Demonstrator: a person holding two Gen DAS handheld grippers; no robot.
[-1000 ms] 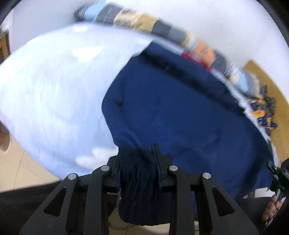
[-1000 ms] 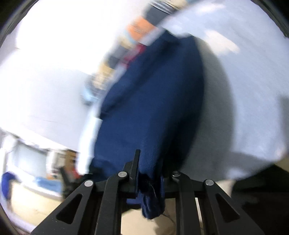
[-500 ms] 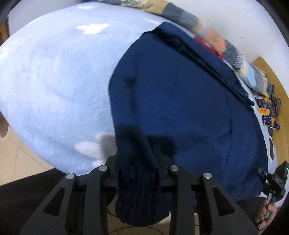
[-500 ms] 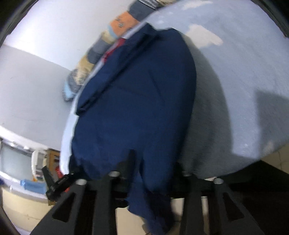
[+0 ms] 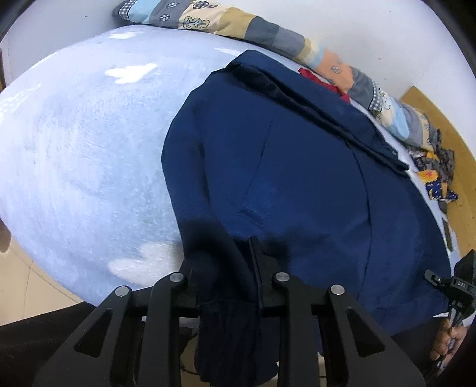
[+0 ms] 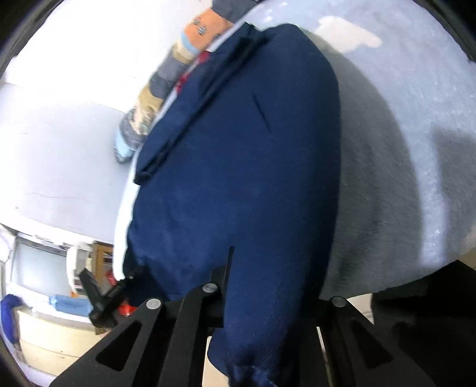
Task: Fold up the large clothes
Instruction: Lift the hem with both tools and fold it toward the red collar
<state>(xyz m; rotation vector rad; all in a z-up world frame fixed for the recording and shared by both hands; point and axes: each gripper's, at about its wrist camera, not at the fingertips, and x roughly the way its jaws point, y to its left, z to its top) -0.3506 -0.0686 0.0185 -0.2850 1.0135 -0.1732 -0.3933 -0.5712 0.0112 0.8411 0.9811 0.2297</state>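
**Gripping the near hem at both corners**

Left gripper [image 5: 232,262]: jaws narrow, clenched on a bunched, ribbed edge of the navy garment [image 5: 297,178]; jaws have just been closing, cloth between them. A fold of the fabric hangs down below the fingers [image 5: 255,268], toward the camera.

Right gripper [image 6: 258,285]: clamped tight on the same garment's near edge [image 6: 238,148]; jaws have just closed down, cloth between them. Only the left finger [image 6: 227,268] shows; the other is hidden under draped fabric. A hem corner dangles below the jaws.

Garment lies spread ahead of both tools on the pale blue fleece blanket [image 5: 83,148], reaching to the far side. Beyond its far edge: a dark strip along the garment, then a patchwork quilt [image 5: 238,26] against the wall. Left tool's view shows the right tool at far right with a hand [image 5: 446,342] on it.
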